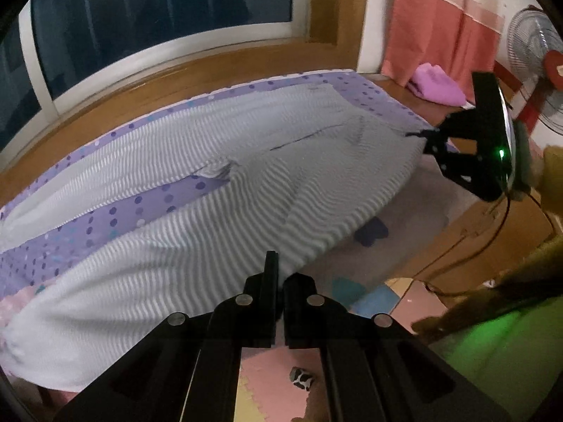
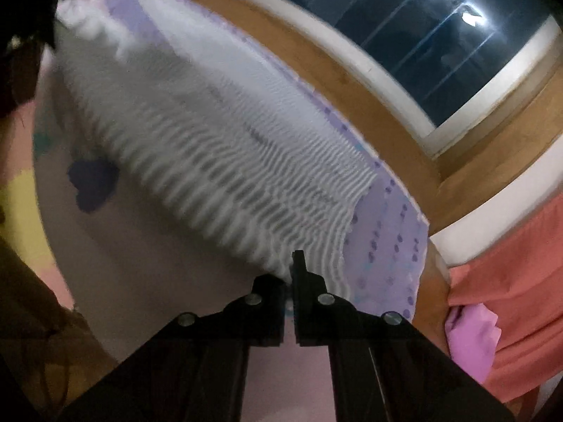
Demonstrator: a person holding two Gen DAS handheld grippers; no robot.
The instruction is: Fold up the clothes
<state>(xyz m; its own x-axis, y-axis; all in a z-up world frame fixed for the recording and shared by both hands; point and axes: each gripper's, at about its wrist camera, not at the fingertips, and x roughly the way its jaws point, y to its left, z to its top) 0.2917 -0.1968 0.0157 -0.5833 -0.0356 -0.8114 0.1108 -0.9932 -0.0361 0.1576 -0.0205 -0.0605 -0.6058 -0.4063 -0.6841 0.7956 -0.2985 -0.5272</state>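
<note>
The striped trousers (image 1: 218, 190) lie spread out on the dotted purple sheet (image 1: 116, 225) of a bed, with the two legs going away toward 9 o'clock in the left wrist view and a strip of sheet showing between them. The waist end hangs a little over the bed edge, toward 4 o'clock.

The left tongs (image 1: 278, 274) are closed, and the fingers pinch the near edge of the trousers at 6 o'clock of their own view. The right tongs (image 2: 293, 274) are closed too, gripping the cloth edge near the corner of the bed; in the left view the same right tongs reach in from 3 o'clock and bite the far corner of the waist end. I think the two grips are placed at both ends of one edge so that the cloth stays stretched and flat, which helps either to smooth it or to carry that edge over for a fold. The pictures do not decide which of these is happening.

A pink cloth (image 1: 436, 84) lies on the wooden ledge at 2 o'clock, and a fan (image 1: 538, 70) stands behind it.

The right view is blurred.
</note>
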